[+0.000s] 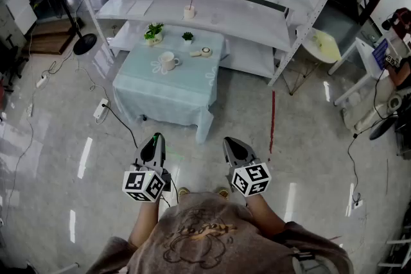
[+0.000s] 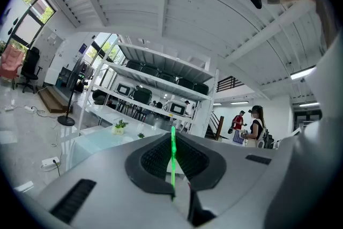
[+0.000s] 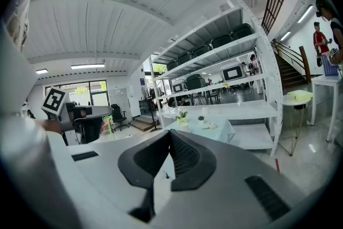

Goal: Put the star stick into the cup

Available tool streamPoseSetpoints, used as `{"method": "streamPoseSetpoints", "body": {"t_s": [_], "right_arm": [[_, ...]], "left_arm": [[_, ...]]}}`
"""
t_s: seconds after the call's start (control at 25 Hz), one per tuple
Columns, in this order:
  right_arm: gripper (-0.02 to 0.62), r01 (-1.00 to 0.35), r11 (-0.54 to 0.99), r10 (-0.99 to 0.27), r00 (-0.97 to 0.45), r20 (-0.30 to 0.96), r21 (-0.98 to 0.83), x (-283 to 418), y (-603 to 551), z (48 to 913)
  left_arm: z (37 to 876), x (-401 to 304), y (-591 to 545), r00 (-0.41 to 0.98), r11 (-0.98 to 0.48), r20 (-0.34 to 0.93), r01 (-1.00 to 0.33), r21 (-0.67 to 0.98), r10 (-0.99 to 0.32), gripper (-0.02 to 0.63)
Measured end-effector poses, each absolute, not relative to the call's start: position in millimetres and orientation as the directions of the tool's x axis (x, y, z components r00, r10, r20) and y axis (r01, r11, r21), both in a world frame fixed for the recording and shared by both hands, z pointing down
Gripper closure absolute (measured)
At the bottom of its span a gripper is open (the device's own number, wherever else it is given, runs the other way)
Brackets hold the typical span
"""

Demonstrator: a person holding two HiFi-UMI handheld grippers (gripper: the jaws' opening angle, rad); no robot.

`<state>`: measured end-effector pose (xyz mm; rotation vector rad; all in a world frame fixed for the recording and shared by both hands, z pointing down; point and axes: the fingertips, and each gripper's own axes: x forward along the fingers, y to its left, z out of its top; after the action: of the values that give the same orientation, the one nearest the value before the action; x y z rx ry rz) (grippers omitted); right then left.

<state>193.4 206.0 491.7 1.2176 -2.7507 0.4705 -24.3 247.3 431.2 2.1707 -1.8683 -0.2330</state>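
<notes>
A white cup [image 1: 168,61] stands on the low table with a pale blue cloth [image 1: 160,93], well ahead of me. My left gripper [image 1: 156,140] is held at waist height, far short of the table. Its jaws are shut on a thin green stick [image 2: 173,158], which stands up between the pads. The stick's top end is not clear in any view. My right gripper [image 1: 231,143] hovers beside the left one with its jaws shut and nothing between them [image 3: 170,137]. On the white shelf behind the table, a small holder [image 1: 189,11] carries another thin stick.
Two small potted plants [image 1: 154,32] and a white round object [image 1: 204,52] share the table with the cup. A white shelf unit [image 1: 257,22] rises behind it. Cables and a power strip [image 1: 101,110] lie on the floor at left. A round side table [image 1: 323,45] and a seated person are at right.
</notes>
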Motion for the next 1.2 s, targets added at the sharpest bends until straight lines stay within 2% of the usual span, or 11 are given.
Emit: {"method": "streamPoseSetpoints", "body": {"t_s": [0.48, 0.76, 1.2], "right_arm": [[0.592, -0.754, 0.607, -0.729, -0.654, 0.2, -0.252, 146.6, 213.3, 492.7], [0.591, -0.772, 0.583, -0.741, -0.633, 0.225, -0.254, 129.8, 226.8, 501.6], [0.592, -0.781, 0.567, -0.753, -0.62, 0.22, -0.262, 113.2, 191.3, 508.4]], "left_arm": [[426.1, -63.7, 246.1, 0.213, -0.194, 0.034, -0.936, 0.293, -0.976, 0.572], [430.2, -80.5, 238.5, 0.243, -0.221, 0.021, -0.912, 0.345, -0.97, 0.572], [437.2, -99.1, 206.1, 0.249, -0.225, 0.028, -0.914, 0.337, -0.968, 0.572]]}}
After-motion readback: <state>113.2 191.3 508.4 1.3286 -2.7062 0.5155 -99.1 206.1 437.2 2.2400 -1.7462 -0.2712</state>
